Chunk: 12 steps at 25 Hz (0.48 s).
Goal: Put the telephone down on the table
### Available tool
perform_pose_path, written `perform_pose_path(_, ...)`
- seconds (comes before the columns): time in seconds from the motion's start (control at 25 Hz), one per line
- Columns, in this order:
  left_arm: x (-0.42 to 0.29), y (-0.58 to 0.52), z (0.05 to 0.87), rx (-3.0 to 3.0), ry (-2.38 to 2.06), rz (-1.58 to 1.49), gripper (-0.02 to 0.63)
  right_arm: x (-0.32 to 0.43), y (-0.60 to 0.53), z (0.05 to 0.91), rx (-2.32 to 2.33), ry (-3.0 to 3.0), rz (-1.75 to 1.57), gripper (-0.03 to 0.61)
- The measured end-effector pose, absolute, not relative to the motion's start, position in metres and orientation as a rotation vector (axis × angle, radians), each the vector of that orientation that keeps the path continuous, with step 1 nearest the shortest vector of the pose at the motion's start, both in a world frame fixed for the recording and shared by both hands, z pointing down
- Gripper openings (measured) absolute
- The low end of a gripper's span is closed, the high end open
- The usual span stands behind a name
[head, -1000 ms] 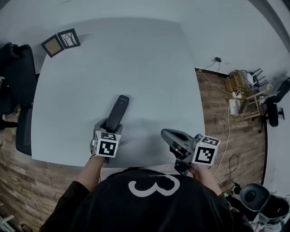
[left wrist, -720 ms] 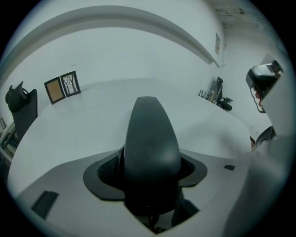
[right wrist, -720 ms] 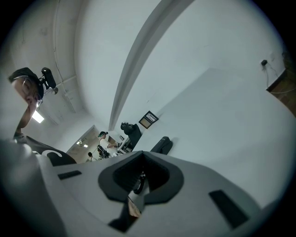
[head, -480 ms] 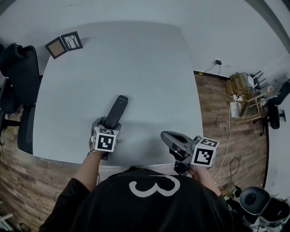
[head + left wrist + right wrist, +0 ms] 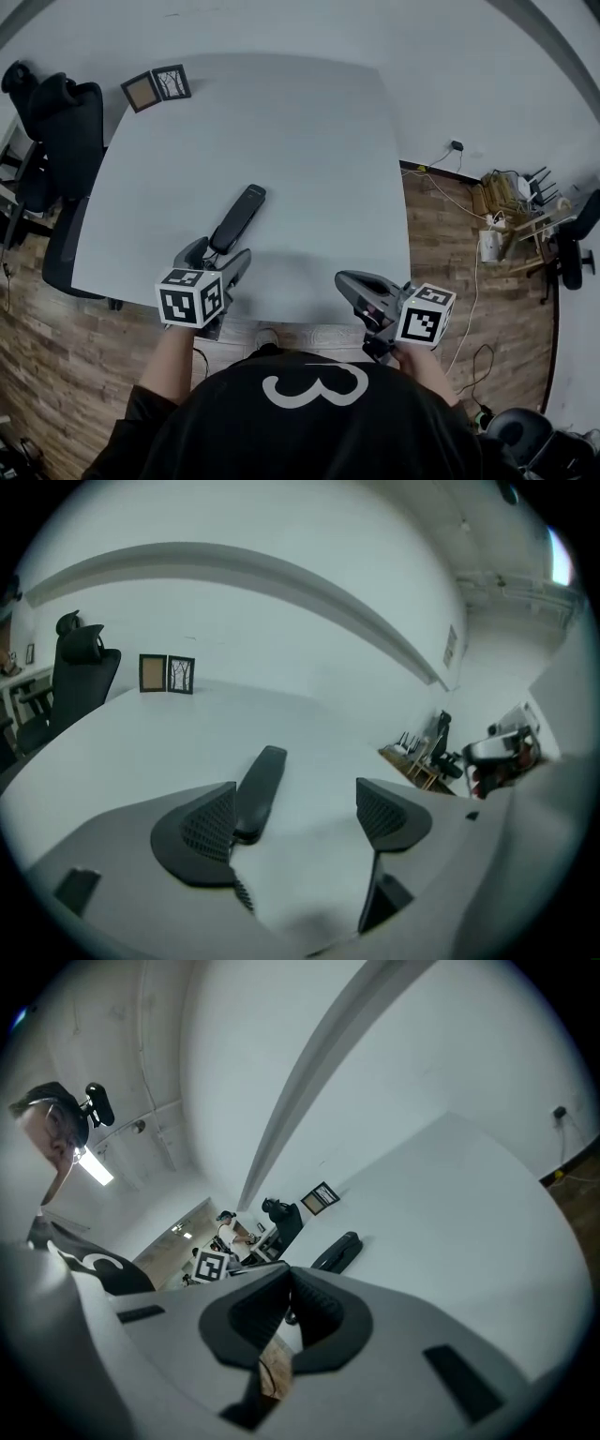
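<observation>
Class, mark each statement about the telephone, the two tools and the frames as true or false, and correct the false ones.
1. The telephone lies flat on the table. True.
2. The left tool clamps the telephone. False: its jaws are wide apart and opening, and the telephone's near end lies unclamped between them.
3. The right tool has its jaws together with nothing in them. True.
4. Two frames stand beside the right tool. False: they stand at the table's far left corner, well away from both tools.
</observation>
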<state>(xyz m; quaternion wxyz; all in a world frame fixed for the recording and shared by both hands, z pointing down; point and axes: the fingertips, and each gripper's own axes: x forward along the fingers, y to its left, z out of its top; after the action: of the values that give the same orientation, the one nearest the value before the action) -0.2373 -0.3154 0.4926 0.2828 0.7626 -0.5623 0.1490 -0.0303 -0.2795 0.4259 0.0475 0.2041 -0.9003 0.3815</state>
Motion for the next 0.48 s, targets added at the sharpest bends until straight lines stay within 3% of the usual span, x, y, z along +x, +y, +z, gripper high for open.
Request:
perform_pose_path(0.2, -0.185, -0.265, 0.422, 2.133, -1.383, 0.181, 0.388, -0.025, -0.25, 0.398, 0.491, -2.832, 1.1, 0.008)
perform_pose_path(0.4, -0.132, -0.214, 0.372, 2.224, -1.286, 0.06, 0.194, -0.013, -0.214, 0.372, 0.392, -2.919, 1.022, 0.009)
perform_pose_path(0.48, -0.115, -0.194, 0.356, 2.26, -1.271, 0.013, 0.068, -0.006, -0.2, 0.367, 0.364, -2.936, 1.017, 0.009)
